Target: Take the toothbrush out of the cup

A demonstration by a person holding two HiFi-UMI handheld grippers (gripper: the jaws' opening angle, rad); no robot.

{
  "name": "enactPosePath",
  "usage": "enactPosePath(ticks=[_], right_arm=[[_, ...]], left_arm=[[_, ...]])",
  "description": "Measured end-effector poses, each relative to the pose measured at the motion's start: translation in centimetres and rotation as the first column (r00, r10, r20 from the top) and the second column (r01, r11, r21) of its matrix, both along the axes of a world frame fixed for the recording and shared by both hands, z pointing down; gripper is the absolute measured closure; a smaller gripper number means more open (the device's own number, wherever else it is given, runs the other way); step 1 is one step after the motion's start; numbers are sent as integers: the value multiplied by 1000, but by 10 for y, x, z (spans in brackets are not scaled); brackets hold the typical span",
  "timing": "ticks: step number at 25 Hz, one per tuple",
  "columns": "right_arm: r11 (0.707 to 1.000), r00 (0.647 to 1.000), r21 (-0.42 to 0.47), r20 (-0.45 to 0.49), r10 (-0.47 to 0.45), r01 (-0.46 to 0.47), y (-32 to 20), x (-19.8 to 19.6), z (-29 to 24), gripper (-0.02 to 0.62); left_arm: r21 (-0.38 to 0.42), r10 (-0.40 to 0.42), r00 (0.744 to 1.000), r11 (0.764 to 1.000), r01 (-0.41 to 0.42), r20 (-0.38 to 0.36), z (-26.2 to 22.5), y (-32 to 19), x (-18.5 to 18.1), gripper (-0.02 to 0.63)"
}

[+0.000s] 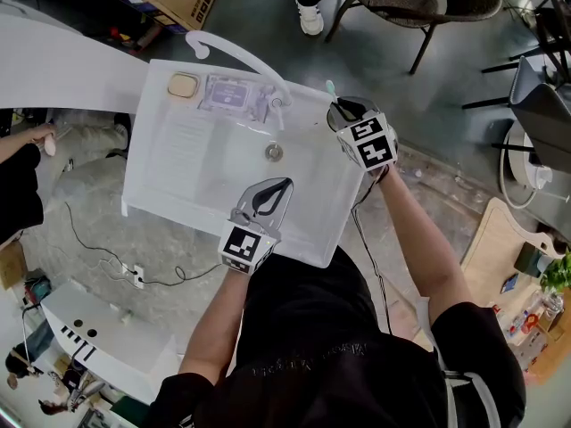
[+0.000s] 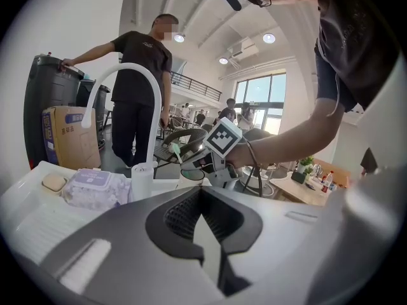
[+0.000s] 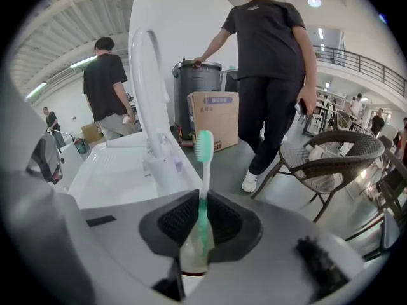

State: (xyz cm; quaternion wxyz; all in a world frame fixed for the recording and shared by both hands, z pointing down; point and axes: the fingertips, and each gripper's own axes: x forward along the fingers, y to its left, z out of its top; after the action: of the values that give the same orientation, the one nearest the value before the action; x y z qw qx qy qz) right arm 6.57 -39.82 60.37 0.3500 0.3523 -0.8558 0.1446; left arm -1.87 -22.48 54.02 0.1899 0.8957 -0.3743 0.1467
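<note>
Toothbrush (image 3: 203,161), slim green-and-white plastic, stands clamped in the right gripper (image 3: 202,203).

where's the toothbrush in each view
Head view: toothbrush upper right of centre, its green head poking out past the right gripper.
Left gripper view: toothbrush small, near centre, just left of the right gripper.
Right gripper view: toothbrush dead centre, upright between the jaws.
Shared landmark: the white faucet, to the toothbrush's left in all three.
</note>
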Motion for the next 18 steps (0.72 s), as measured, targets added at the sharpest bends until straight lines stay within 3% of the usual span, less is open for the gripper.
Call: enactPosePath(ticks=[6,9,18], right_arm=[[999,999,28,10,-43,42,11,-2,-5,549],[997,998,57,16,-62,61,20,-2,-8,549],[996,992,86,122,16,-26,29,16,-25,551]], left_arm=[[31,11,1000,999,-11,0,1,1,0,600],[-3,17,1000,1000,-17,-2,-2,5,4,600],[17,30,1000,999,-30,-4,-7,16,9,600]])
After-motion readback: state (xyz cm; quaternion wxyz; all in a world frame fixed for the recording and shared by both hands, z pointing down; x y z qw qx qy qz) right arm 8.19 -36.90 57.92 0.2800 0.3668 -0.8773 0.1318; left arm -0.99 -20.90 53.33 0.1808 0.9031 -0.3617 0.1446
